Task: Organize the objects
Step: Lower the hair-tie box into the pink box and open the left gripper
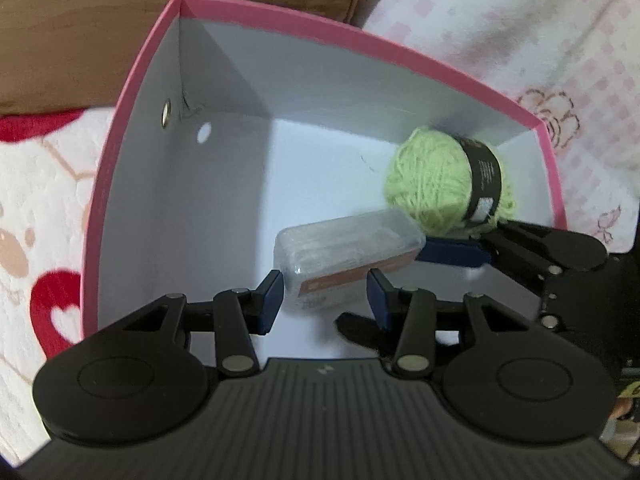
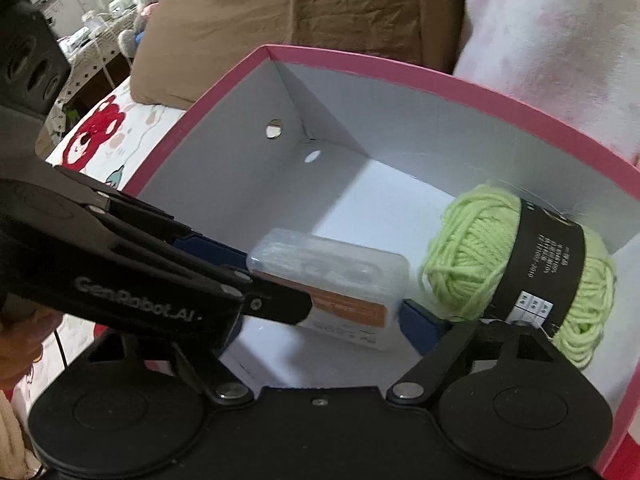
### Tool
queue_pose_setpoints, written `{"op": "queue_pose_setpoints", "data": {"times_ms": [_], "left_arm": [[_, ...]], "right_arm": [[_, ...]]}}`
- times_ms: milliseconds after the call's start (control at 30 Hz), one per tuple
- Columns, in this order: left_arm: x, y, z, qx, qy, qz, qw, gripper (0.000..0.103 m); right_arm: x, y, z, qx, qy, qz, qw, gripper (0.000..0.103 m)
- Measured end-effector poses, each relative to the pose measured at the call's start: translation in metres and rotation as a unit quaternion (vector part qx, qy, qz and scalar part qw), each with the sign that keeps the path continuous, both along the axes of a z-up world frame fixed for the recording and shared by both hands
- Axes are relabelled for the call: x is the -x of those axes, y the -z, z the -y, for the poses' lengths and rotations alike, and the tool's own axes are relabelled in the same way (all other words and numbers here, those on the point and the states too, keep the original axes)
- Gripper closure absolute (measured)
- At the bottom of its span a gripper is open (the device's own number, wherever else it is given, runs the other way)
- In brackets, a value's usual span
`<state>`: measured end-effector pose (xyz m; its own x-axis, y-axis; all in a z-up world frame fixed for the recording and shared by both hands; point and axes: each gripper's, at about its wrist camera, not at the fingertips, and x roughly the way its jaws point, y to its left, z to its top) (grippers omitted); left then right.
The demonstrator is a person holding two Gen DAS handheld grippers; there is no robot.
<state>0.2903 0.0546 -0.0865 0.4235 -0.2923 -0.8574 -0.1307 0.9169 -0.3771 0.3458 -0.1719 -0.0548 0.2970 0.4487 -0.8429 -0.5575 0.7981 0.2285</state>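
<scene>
Clear plastic case [image 1: 348, 256] lies on the floor of the pink box [image 1: 132, 92], beside green yarn [image 1: 444, 178]. Left gripper [image 1: 326, 296] spans its near end; pad contact unclear. Right gripper [image 2: 332, 316] straddles it, jaws apart. Risk: two grippers crowding one case may collide or nudge the yarn.

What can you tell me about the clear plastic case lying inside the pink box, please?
The clear plastic case is a small rounded box of translucent plastic with an orange and white label on its side; its contents are too blurred to name. It lies on its side on the white floor of the pink box, beside the green yarn ball. The left tool straddles it, pads close against its ends.
</scene>
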Motion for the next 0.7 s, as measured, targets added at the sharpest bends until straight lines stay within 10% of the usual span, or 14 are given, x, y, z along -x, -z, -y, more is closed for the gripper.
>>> {"op": "queue_pose_setpoints", "data": {"times_ms": [233,700], "left_arm": [[-0.018,0.004,0.004,-0.021,-0.002,0.014,0.9997,0.060],[-0.007,0.003,0.006,-0.042,-0.019,0.014,0.9988,0.053]], "right_arm": [[-0.016,0.003,0.006,0.024,0.046,0.003,0.999,0.055],[-0.006,0.006,0.010,0.015,0.063,0.008,0.998,0.056]]}}
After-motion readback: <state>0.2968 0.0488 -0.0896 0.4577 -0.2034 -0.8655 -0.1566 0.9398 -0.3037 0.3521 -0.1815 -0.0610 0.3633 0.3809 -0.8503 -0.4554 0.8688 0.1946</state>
